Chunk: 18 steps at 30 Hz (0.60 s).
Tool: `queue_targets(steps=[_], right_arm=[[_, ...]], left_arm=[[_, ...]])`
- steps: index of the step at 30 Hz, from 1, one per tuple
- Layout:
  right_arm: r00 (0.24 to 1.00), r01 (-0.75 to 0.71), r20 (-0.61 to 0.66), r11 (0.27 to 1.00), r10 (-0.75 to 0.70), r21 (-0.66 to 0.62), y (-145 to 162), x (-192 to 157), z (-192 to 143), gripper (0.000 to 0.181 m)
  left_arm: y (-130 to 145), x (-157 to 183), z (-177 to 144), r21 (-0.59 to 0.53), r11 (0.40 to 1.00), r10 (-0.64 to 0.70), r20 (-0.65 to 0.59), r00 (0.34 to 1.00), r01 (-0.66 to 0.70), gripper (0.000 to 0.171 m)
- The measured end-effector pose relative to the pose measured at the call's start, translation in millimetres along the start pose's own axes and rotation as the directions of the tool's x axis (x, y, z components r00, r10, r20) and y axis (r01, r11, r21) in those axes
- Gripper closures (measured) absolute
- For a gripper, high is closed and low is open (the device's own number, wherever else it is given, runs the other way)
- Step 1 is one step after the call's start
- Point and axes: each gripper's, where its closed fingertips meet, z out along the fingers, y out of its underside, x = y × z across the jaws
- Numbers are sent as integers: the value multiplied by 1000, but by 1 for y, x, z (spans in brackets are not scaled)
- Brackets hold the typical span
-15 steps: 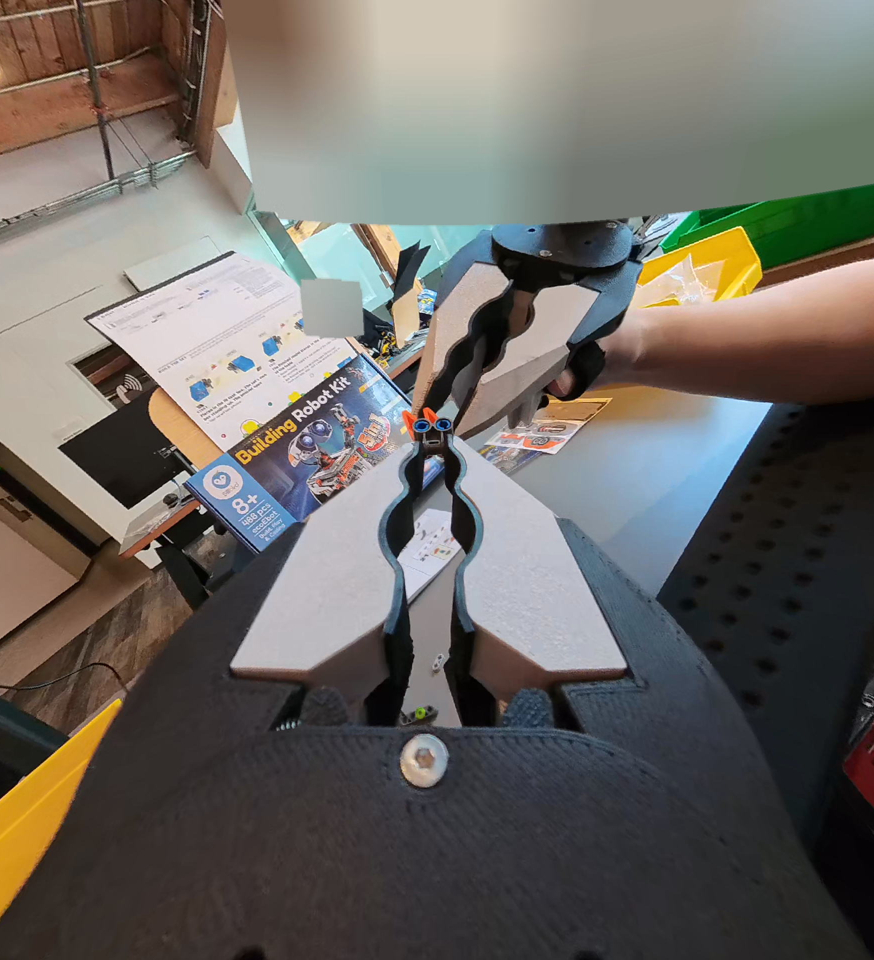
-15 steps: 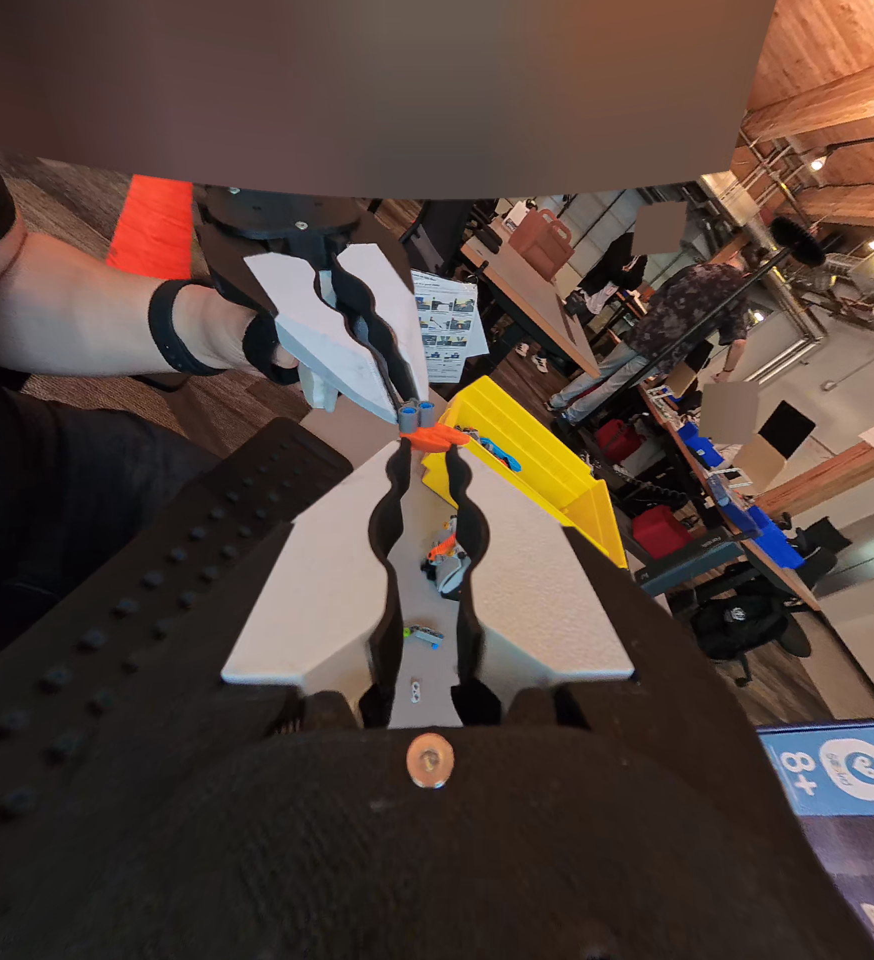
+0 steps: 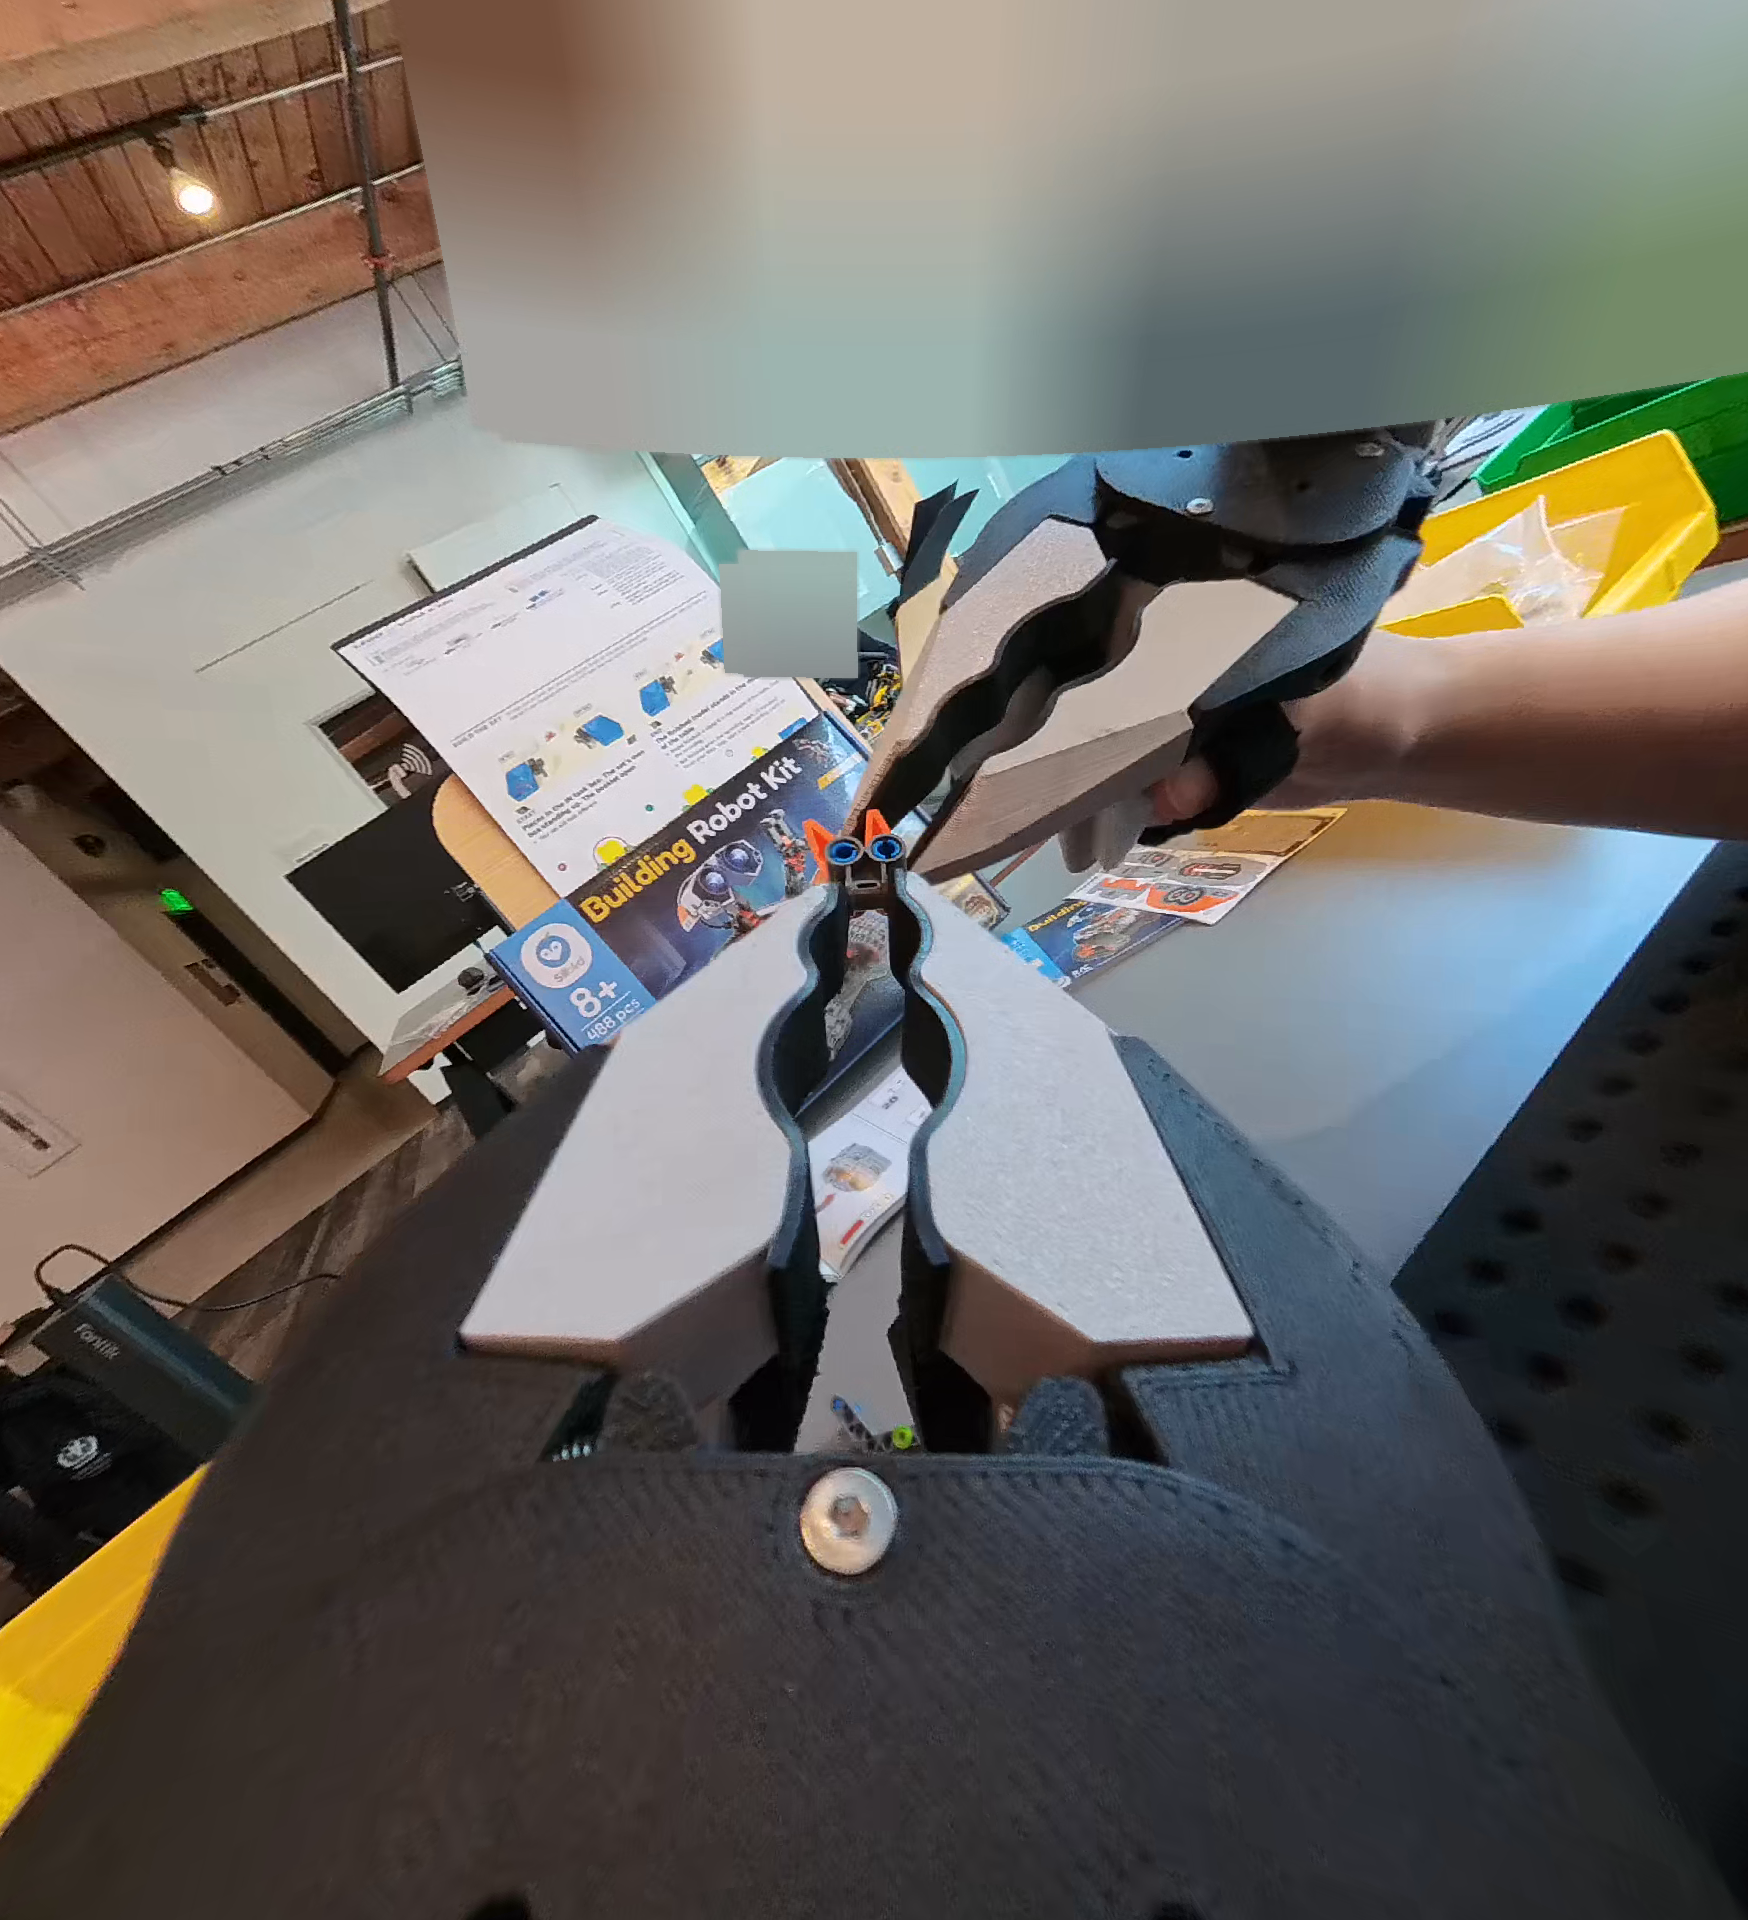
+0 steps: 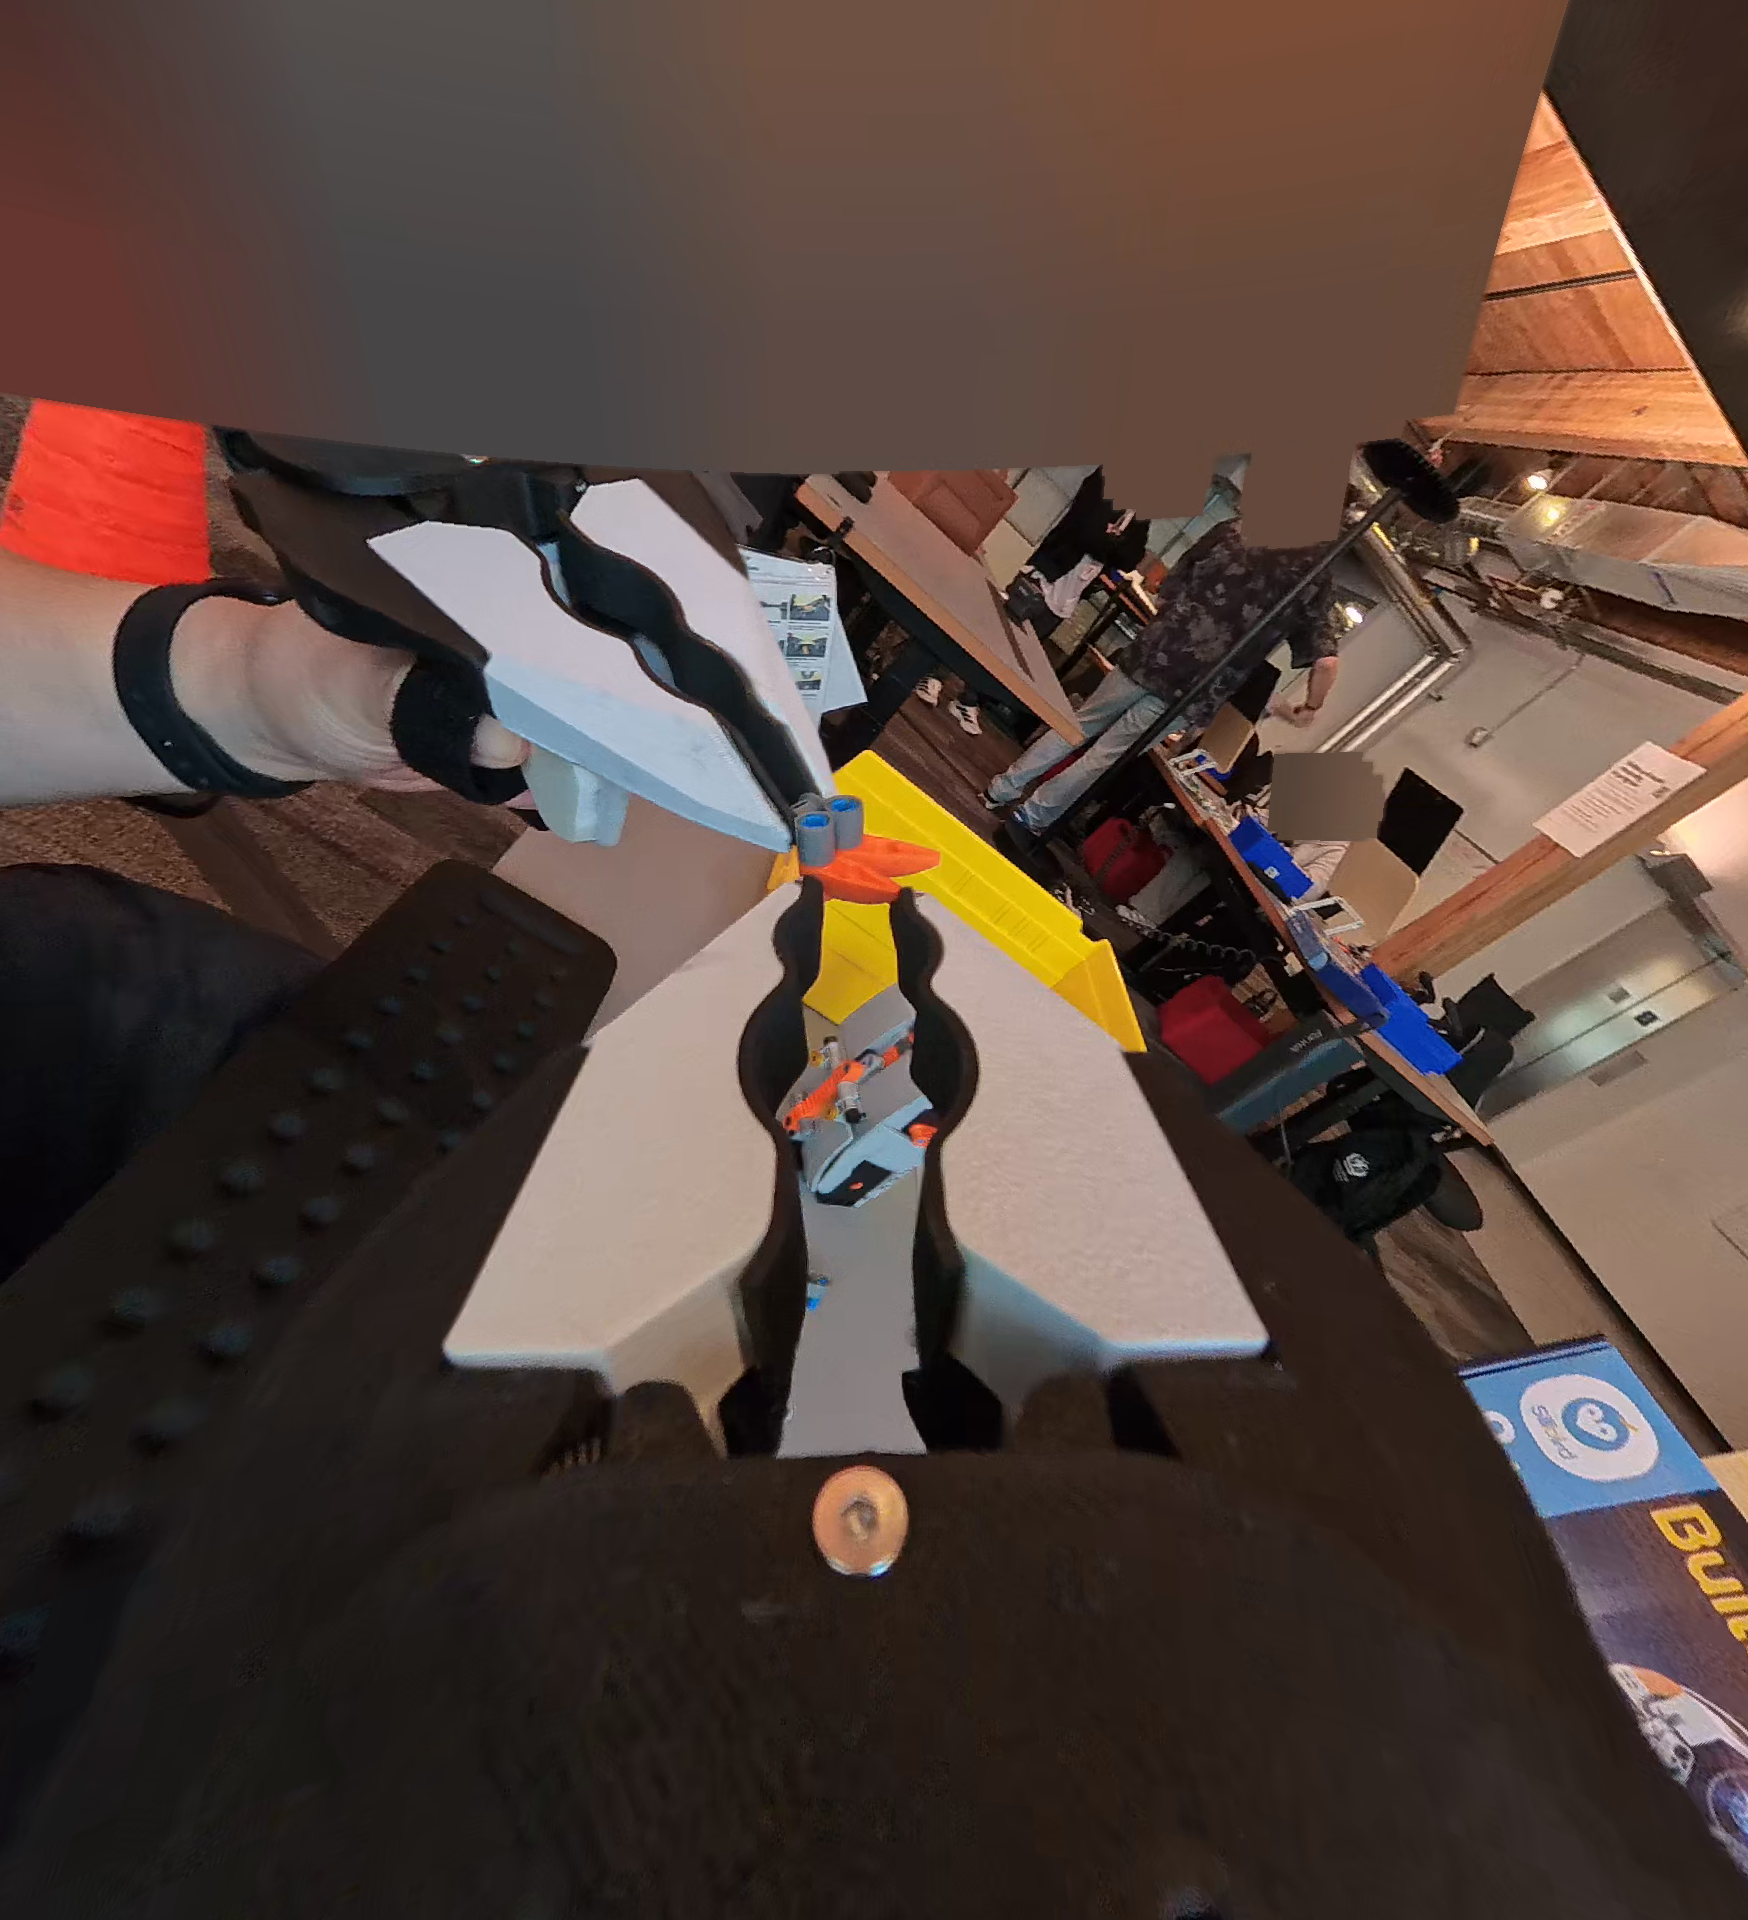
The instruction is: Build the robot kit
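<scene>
I'm seeing a small grey connector piece [image 3: 863, 865] with two blue pins, mated to an orange piece [image 4: 868, 869], both sitting in the air above the grey table [image 3: 1369, 997]. My left gripper [image 3: 862, 891] is pinching the grey connector at its fingertips. My right gripper [image 4: 854, 894] is clamping the orange piece, tips nearly together around it. The two grippers are meeting tip to tip. Below the right one, a partly built grey-and-orange model [image 4: 854, 1122] is lying on the table beside a yellow bin [image 4: 995, 904]. Behind the left one, a blue kit box [image 3: 683, 925] is standing with an instruction sheet [image 3: 579, 665] above it.
</scene>
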Motion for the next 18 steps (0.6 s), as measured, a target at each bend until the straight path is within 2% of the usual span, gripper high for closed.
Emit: queue_targets(steps=[6,10,12,14,15,17,18], right_arm=[[994,12,-109,1000,-12,-2,1,6,4,168],[995,44,-85,999,-44,0,0,3,4,167],[998,37,49,999,-39,25,-4,-6,-1,162],[971,-8,237,998,-7,59,-9,-21,-14,144],[958,-38,288,997,15,74,-10,-23,-20,135],[930,-63,367,994,25,93,-10,-29,-30,135],[911,-70,411,993,26,93,-10,-34,-35,141]], left_arm=[[1,-7,1,-9,1000,-9,50,999,10,166],[1,-7,0,-7,1000,-10,21,1000,11,166],[-2,1,-3,4,1000,20,-49,999,-20,166],[-4,13,-7,10,999,49,-137,989,-48,166],[-5,20,-9,11,998,57,-182,982,-56,166],[-6,30,-12,21,997,76,-235,969,-73,166],[-7,35,-13,26,997,83,-259,962,-79,166]])
